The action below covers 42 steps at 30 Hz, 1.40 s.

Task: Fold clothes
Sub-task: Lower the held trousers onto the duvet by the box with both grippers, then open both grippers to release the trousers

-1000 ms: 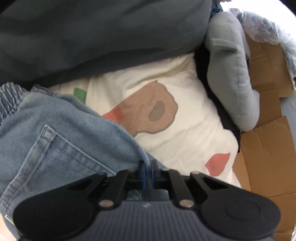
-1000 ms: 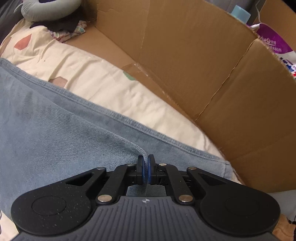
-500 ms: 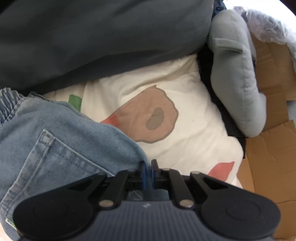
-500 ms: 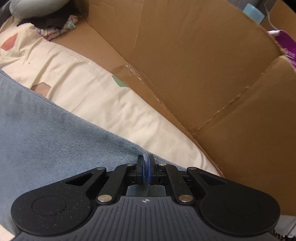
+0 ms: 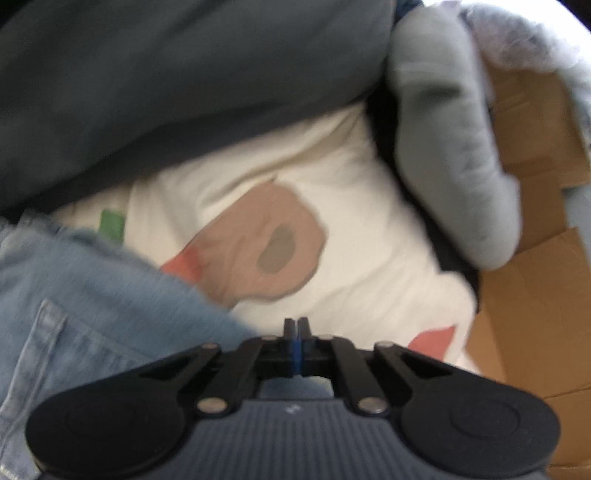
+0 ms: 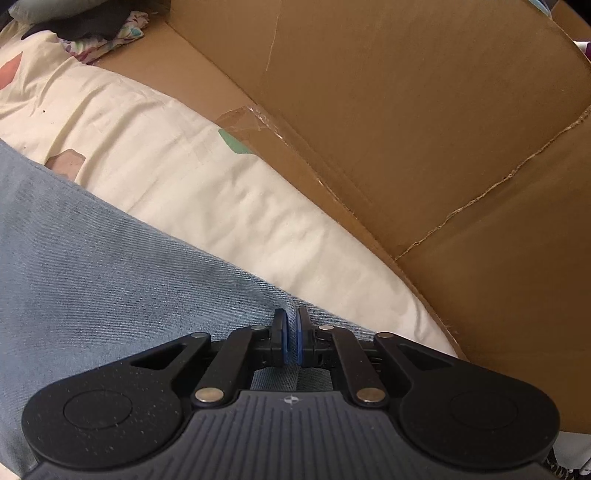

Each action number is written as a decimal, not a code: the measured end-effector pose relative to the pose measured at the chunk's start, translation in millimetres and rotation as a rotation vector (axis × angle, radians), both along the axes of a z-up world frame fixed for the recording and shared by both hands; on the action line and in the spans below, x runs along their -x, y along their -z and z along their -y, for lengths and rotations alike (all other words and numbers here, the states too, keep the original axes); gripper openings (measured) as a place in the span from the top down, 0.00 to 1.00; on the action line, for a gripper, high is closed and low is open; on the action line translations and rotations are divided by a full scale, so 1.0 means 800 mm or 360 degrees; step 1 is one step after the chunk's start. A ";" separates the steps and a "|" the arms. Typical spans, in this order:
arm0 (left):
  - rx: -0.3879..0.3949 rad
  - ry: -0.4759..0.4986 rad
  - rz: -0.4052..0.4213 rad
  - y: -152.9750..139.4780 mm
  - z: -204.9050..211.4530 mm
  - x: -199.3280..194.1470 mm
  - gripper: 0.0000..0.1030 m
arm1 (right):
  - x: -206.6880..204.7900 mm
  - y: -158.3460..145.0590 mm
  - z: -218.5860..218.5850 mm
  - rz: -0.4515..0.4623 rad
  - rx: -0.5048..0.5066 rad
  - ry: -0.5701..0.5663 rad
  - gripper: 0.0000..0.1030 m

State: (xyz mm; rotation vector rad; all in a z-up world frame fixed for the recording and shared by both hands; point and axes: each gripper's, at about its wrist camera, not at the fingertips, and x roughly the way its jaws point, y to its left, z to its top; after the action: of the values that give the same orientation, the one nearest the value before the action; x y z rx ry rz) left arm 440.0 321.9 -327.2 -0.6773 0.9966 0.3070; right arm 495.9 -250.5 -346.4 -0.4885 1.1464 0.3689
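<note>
Light blue jeans (image 5: 92, 306) lie on a cream patterned sheet (image 5: 354, 229); a back pocket shows at the lower left of the left wrist view. My left gripper (image 5: 296, 326) is shut, its tips over the sheet just past the denim edge, with no cloth seen between them. In the right wrist view the jeans (image 6: 110, 266) fill the left half. My right gripper (image 6: 291, 325) pinches a raised fold of denim at the jeans' edge, with the jaws slightly parted around it.
A dark grey-green garment (image 5: 177, 81) lies across the far side. A pale grey plush cushion (image 5: 454, 147) lies at the right. Brown cardboard (image 6: 424, 122) walls the right side. Dark and floral clothes (image 6: 99, 33) sit at the far left corner.
The denim edge has slipped out from between the left jaws, which now sit over the sheet. The right gripper moved toward the cardboard and its jaws parted slightly around the fold.
</note>
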 end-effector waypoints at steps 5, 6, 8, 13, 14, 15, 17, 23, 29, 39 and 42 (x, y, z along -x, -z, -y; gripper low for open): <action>-0.0016 0.0097 -0.0064 -0.007 0.005 -0.002 1.00 | 0.002 -0.001 -0.002 0.0008 0.0017 -0.0002 0.99; -0.0003 0.0132 -0.0082 -0.008 0.007 -0.001 0.98 | 0.002 -0.001 -0.002 0.0010 0.0020 -0.0008 0.99; 0.0006 0.0190 -0.0125 -0.011 0.011 0.000 0.91 | 0.001 -0.002 0.000 0.0012 0.0018 -0.0006 0.99; -0.0066 0.0369 -0.0145 -0.013 0.040 0.013 0.89 | -0.001 0.001 -0.001 0.0024 0.0039 0.0003 0.99; -0.0073 0.0397 -0.0160 -0.011 0.046 0.014 0.89 | -0.001 0.003 -0.002 0.0027 0.0050 0.0004 0.99; -0.0099 0.0432 -0.0179 -0.008 0.054 0.015 0.89 | -0.002 0.004 -0.002 0.0029 0.0062 0.0011 0.99; -0.0145 0.0495 -0.0200 -0.002 0.068 0.015 0.88 | -0.004 0.005 -0.002 0.0031 0.0079 0.0041 0.99; -0.0243 0.0585 -0.0211 0.024 0.093 0.004 0.86 | -0.013 0.016 0.004 0.0029 0.0100 0.0110 0.99; -0.0289 0.0576 -0.0189 0.038 0.100 -0.001 0.84 | -0.017 0.027 0.007 0.0027 0.0055 0.0178 0.98; -0.0362 0.0637 -0.0118 0.018 0.132 0.021 0.68 | 0.015 -0.061 0.056 0.0095 -0.0324 0.0489 0.45; -0.0312 0.0702 -0.0038 0.004 0.164 0.034 0.60 | 0.047 -0.100 0.064 0.0208 -0.0419 0.0497 0.36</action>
State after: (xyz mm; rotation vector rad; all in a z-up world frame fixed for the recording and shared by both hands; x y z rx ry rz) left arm 412.8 190.7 -330.6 -0.2648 1.0934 0.0233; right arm 458.3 -301.7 -266.2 -0.0977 1.0101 0.2081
